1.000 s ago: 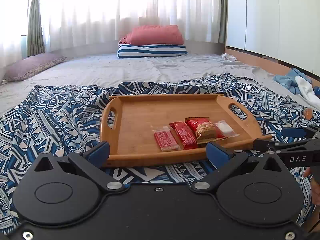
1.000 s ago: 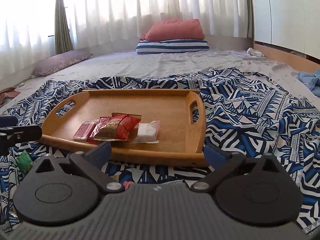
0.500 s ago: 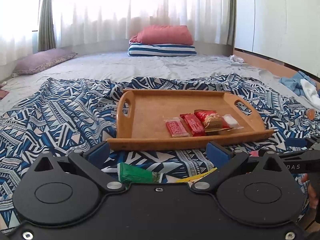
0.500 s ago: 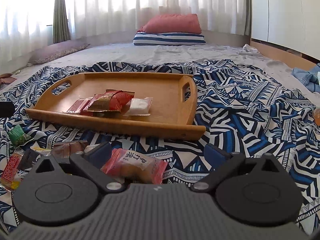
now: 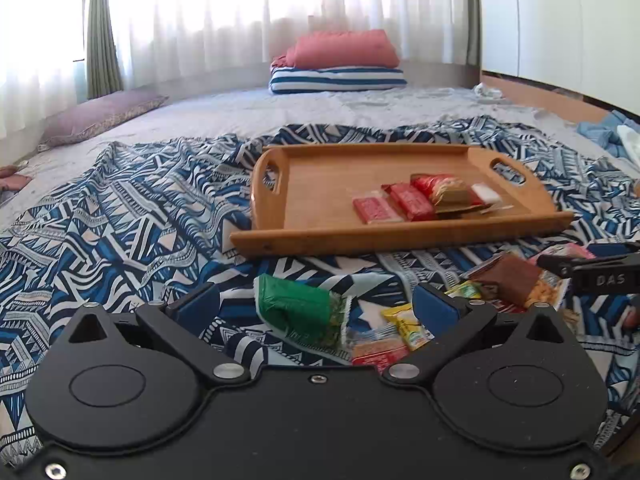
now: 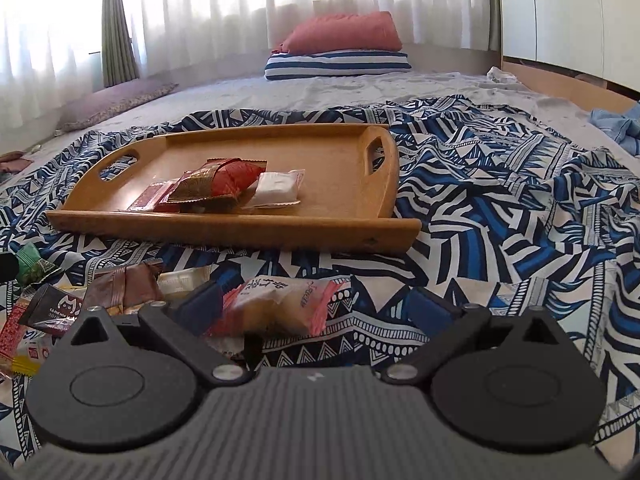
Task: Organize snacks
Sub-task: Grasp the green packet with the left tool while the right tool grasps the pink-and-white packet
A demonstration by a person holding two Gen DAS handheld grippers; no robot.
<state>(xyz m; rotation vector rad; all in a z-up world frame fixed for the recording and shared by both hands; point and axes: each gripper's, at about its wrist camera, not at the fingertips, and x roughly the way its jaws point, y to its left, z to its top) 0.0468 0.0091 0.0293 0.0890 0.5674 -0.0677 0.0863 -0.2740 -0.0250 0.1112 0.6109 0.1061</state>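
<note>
Picking the next snack is the step in hand, judged from the layout. Green packet (image 5: 298, 312) lies on the patterned blanket (image 5: 120, 216), between the spread jaws of the left gripper (image 5: 316, 306); nothing is held. Pink packet (image 6: 280, 300) lies likewise between the wide-open jaws of the right gripper (image 6: 316, 304), nearer its left finger. More loose snacks sit beside them: a brown packet (image 5: 506, 280), a yellow one (image 5: 404, 322), a black sachet (image 6: 52, 306).

Wooden tray (image 5: 320, 236) rests on the blanket just beyond, already carrying red packets (image 5: 412, 202) and a white one (image 6: 278, 188) near its front edge.

To grasp well: centre one packet between the fingers, lower until the tips meet the fabric, close on the packet body rather than the crimped edge. Risk: pinching blanket folds or a neighbouring wrapper. Place beside the existing row; bare tray floor lies to its left.
</note>
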